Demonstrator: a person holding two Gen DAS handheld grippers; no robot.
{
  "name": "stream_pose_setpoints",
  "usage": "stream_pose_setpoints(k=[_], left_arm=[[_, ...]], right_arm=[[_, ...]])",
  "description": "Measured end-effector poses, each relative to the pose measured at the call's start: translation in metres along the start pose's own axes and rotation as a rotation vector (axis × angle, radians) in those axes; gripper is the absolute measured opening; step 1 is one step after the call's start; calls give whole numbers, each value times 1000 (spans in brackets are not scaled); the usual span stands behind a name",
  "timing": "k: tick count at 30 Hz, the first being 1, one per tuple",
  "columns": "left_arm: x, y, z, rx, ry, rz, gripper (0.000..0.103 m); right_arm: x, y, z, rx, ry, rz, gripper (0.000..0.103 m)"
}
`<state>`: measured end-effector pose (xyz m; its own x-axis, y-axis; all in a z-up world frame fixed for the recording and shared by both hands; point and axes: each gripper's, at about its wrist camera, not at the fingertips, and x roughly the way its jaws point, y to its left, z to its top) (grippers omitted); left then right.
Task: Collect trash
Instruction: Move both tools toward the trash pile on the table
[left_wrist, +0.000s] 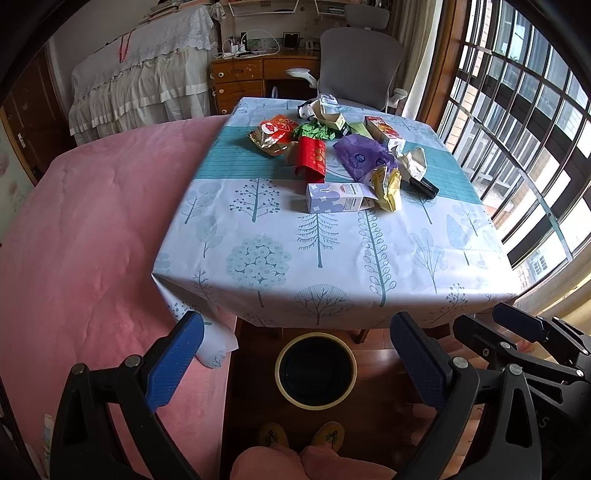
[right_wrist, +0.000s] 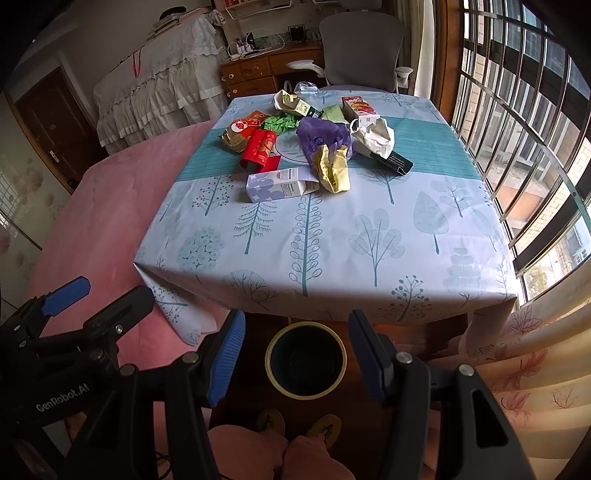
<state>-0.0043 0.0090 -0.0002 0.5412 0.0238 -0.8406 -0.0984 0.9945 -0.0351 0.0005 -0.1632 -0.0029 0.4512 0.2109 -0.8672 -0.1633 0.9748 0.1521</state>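
A tree-printed tablecloth (left_wrist: 332, 251) covered the table beside a pink bedspread (left_wrist: 92, 229). Behind stood a grey office chair (left_wrist: 360, 62), a wooden desk (left_wrist: 240, 79) (cluttered on top) and a barred window (left_wrist: 524, 122).

Crumpled wrappers, boxes (left_wrist: 338, 197) heaped mid-table; empty yellow-rimmed bin (left_wrist: 316, 370) on floor below.

So my left gripper (left_wrist: 295, 363) and right gripper (right_wrist: 297, 356) are both chunky black plastic frames with round silver screws at the pivots, and the fingers (left_wrist: 176, 363) wear blue textured pads with a fine ribbed grip pattern. One body has "GenRobot.AI" printed on it in white letters. Below that I'm in pinkish trousers (right_wrist: 280, 456) and yellow slippers (left_wrist: 328, 435) with a little dark bow design on top.
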Motion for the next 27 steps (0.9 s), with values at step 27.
stream_pose_setpoints(k=[27], left_arm=[[-22, 12, 6, -24, -19, 76, 100]], right_arm=[[-2, 13, 15, -37, -18, 81, 59]])
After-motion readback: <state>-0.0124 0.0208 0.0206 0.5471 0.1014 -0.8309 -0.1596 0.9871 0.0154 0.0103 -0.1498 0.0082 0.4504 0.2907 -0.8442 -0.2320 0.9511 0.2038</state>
